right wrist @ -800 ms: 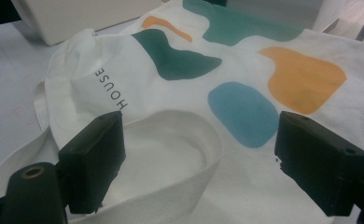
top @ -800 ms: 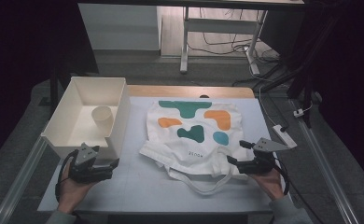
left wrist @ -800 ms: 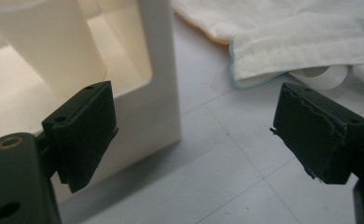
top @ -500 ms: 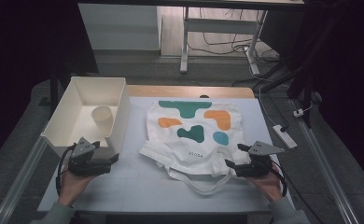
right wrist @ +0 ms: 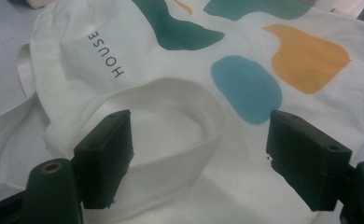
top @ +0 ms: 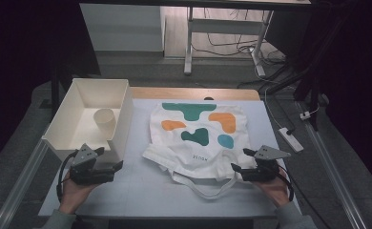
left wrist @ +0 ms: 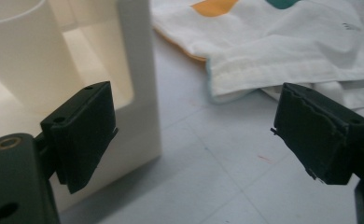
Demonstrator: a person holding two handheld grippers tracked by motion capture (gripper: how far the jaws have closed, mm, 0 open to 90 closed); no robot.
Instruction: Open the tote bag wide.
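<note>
A white tote bag [top: 198, 138] printed with green, orange and blue blobs lies flat mid-table, its handles [top: 203, 186] trailing toward the near edge. My right gripper [top: 236, 169] sits at the bag's near right corner and points left. In the right gripper view, my right gripper [right wrist: 199, 154] stands open over a handle loop [right wrist: 171, 135], the pads clear of it. My left gripper [top: 118, 165] rests on the table beside the white box [top: 122, 109]. In the left gripper view, my left gripper [left wrist: 194, 135] is open with bare table between the jaws, and the bag's hem [left wrist: 287, 42] lies beyond.
The white box holds a pale cup [top: 104, 121] and stands at the table's left edge; its corner [left wrist: 138, 70] is just beside my left jaw. The grey table [top: 141, 191] runs between the two grippers. A power strip [top: 291, 139] lies off the right side.
The right gripper has tipped down and edged left toward the bag's handle. The left gripper has shifted slightly forward beside the box. The bag has not moved.
</note>
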